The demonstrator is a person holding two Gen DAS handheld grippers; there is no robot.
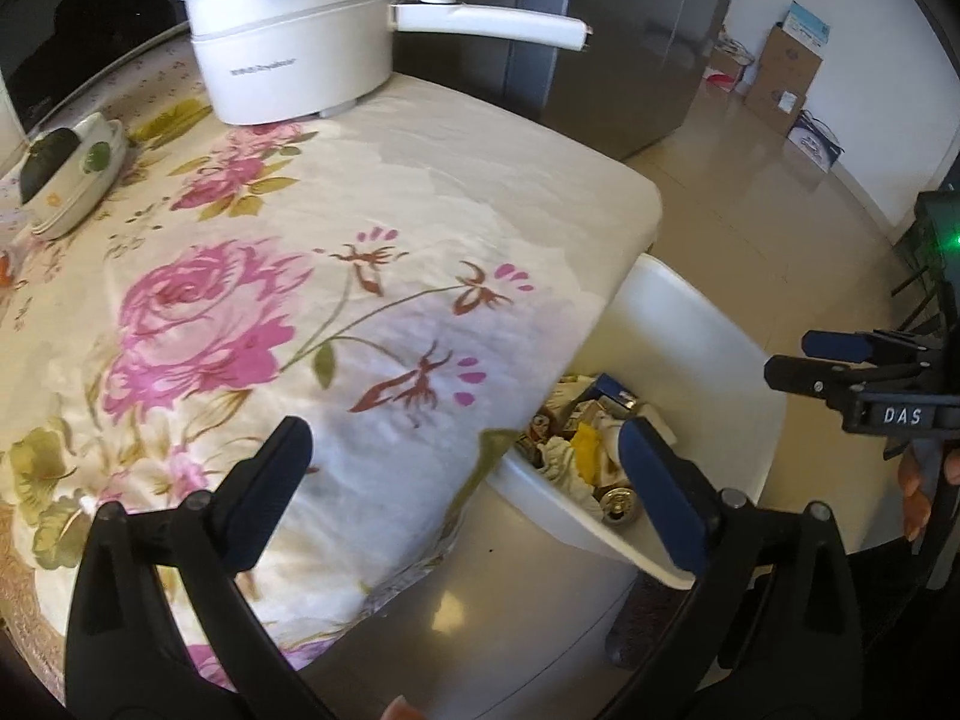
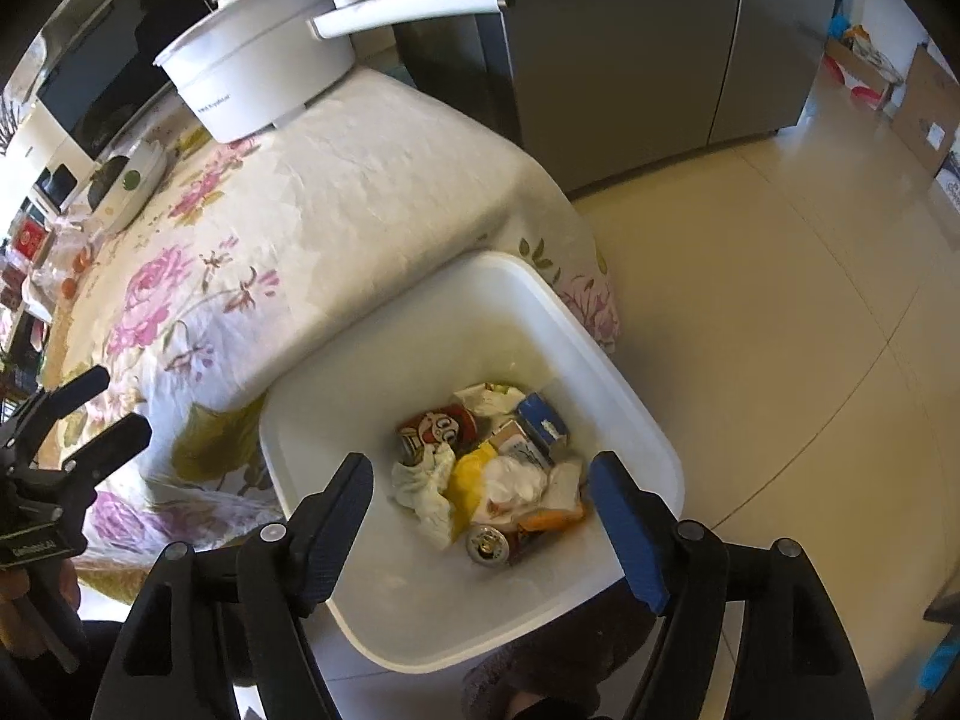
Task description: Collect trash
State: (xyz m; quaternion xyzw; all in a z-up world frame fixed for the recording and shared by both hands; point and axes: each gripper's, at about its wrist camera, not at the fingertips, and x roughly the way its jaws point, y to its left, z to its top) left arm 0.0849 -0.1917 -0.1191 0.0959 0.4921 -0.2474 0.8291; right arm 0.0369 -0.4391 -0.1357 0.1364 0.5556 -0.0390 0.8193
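Both of your grippers come first in view, fingers spread wide and pinching nothing: your left gripper (image 1: 465,492) hangs over the near corner of the flowered tablecloth (image 1: 288,324), your right gripper (image 2: 480,510) over the white bin (image 2: 645,420) that stands on the floor, tucked against the table's corner. Going left to right across the table, you have a shallow dish (image 1: 78,180) with something dark in it, then the white electric pot (image 1: 294,54) with its long handle, then bare cloth up to the edge. The trash (image 2: 486,474) lies in the bin's bottom: crumpled tissues, a yellow wrapper, small cartons, two cans. Judging by that, collecting looks nearly done, for no litter shows on the cloth near you. Far left in the right wrist view, though, small red and clear items (image 2: 60,264) crowd the table edge, too tiny and warped to call trash or not.
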